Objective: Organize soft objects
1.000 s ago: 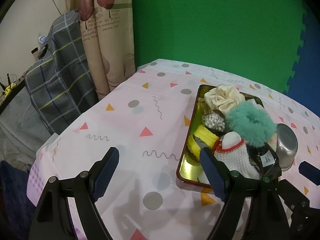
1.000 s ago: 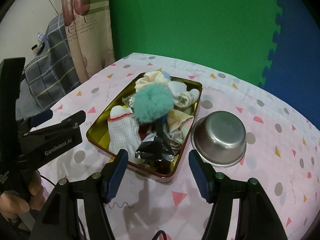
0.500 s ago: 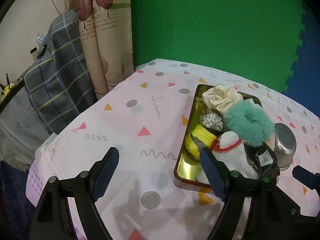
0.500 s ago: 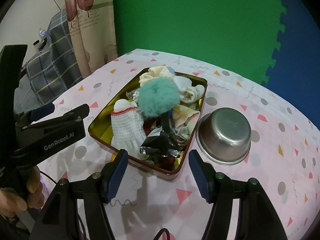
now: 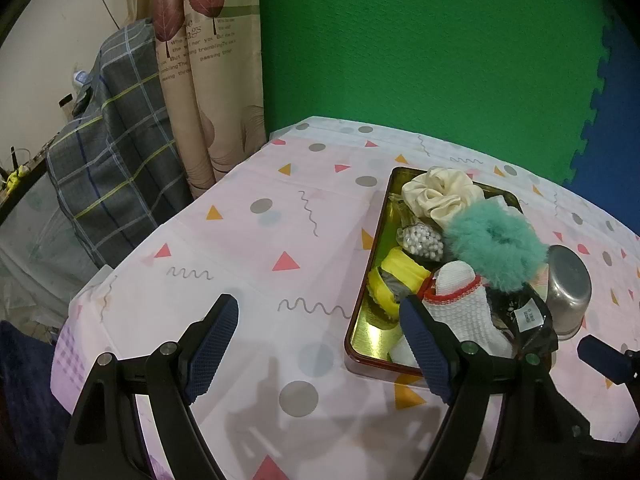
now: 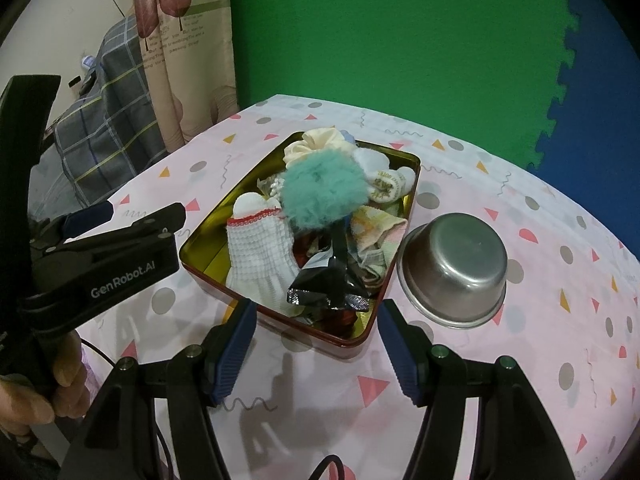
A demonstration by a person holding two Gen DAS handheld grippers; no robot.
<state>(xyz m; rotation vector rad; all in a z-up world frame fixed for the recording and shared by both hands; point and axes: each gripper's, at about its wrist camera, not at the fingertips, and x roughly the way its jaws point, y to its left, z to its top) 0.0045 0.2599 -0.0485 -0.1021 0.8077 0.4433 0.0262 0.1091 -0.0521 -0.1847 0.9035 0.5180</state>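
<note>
Hovering wide open and empty: left gripper [image 5: 316,344] lower centre, right gripper [image 6: 316,346] lower centre. Gold tin [image 6: 200,248] mid-frame holds teal scrunchie [image 6: 324,196], white sock [image 6: 260,256]; steel bowl [image 6: 454,268] just right.

Your left gripper [image 5: 320,338] is a black frame with two long arms, each ending in a dark blue pad [image 5: 212,344] with a fine cross-hatched grip texture. Behind each pad sit two round silver screws [image 5: 168,348] set into the black linkage. Seen from the right wrist camera, its side plate carries white lettering reading "GenRobot.AI" [image 6: 122,277], with small screws near the tip. Your hand [image 6: 48,390] wraps the black handle below that plate, and a thin black cable [image 6: 98,350] runs just beside it. Your right gripper [image 6: 314,342] is built the same: black arms, ribbed dark blue pads, silver screws behind them, and a black cable [image 6: 326,466] looping at its base.
</note>
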